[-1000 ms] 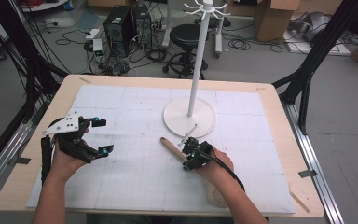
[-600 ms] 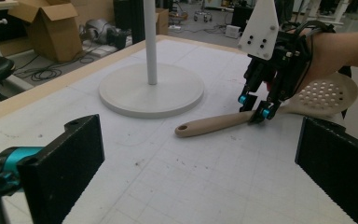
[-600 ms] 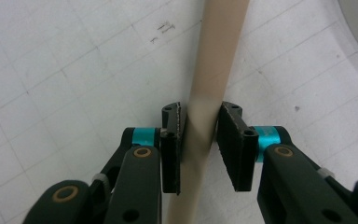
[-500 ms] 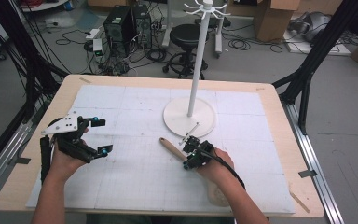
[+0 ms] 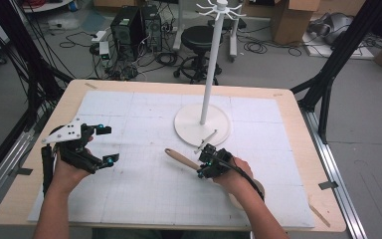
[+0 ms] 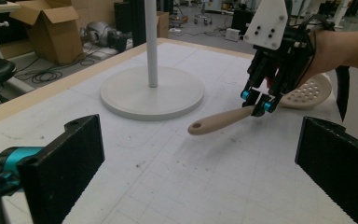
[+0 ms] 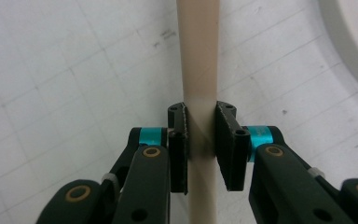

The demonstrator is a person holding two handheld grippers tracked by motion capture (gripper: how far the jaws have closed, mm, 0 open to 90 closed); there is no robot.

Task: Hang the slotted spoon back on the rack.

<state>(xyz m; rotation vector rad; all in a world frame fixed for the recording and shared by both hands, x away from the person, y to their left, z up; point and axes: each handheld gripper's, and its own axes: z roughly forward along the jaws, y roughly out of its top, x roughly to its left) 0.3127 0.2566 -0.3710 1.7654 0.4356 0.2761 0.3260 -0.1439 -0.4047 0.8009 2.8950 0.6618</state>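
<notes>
Right tool (image 7: pixel 200 140) clamps spoon handle (image 7: pixel 198 60) mid-mat (image 5: pixel 144 194).

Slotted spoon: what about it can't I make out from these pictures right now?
- Slotted spoon bowl, high view: hidden under the person's right hand.
- Bowl, left gripper view: partly covered by the right gripper and the forearm.
- Right gripper view: the beige handle runs off the top and bottom edges, so neither end shows.
- Whether the handle is lifted off the white mat: cannot tell.
</notes>
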